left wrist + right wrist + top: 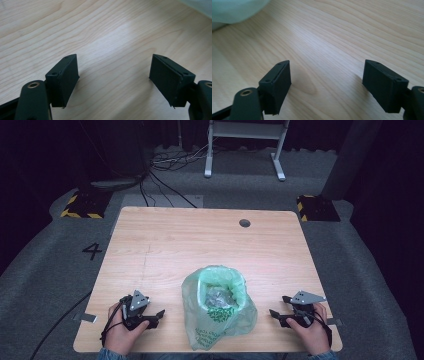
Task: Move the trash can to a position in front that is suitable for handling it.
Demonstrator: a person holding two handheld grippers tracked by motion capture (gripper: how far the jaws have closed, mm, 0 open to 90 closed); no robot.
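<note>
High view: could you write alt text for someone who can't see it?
A green plastic bag with an open mouth stands near the front edge of a wooden table. A person's hands rest on either side, the left claw and right claw open and pointing at the bag.

Left gripper [159, 313] and right gripper [273, 313]: black bodies, grey three-cornered top plates, black cables trailing. Jaws are flat black blocks with small screws; brass-ringed pivots. Blue sleeve cuffs.

Light wooden surface [165, 245] on grey carpet floor [45, 270]; dark surroundings; white metal frame [245, 140] behind; black cables [165, 180]; yellow-black striped blocks [82, 205].
</note>
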